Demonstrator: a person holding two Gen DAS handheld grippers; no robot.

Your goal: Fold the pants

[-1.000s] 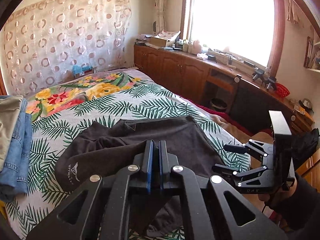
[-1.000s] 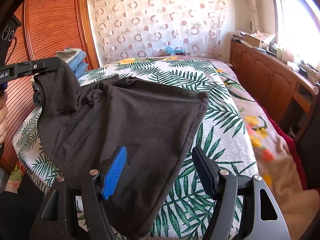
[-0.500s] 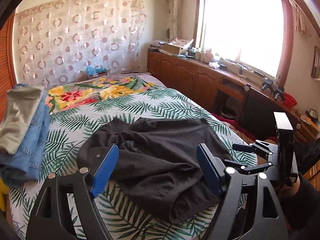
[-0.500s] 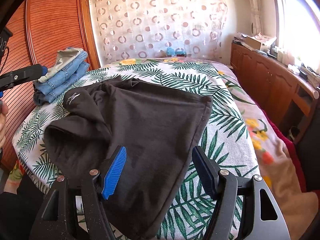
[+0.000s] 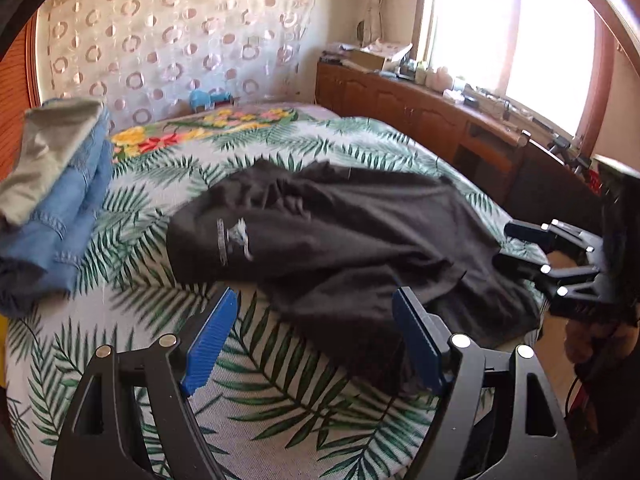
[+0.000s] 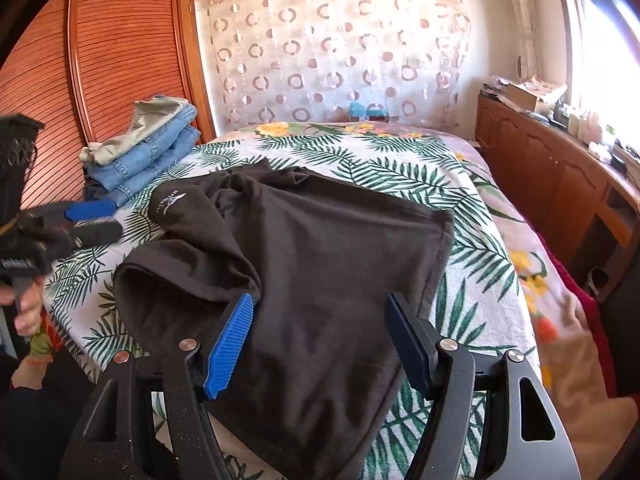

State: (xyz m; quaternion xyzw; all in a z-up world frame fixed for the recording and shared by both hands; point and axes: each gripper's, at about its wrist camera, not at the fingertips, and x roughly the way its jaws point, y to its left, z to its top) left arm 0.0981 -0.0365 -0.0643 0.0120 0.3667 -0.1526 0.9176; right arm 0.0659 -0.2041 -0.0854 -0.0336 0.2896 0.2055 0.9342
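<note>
Left wrist view, black pants (image 5: 352,248) crumpled, right view flatter, both tongs (image 5: 316,340) (image 6: 320,340) wide.

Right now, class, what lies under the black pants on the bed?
Under the black pants lies the palm-leaf bedspread, showing all round them. The part beneath the cloth is covered, so anything hidden there cannot be seen. Both grippers, left and right, are open.

Black-framed left gripper (image 5: 312,340) and right gripper (image 6: 320,340) with silver screws, ribbed blue pads.
</note>
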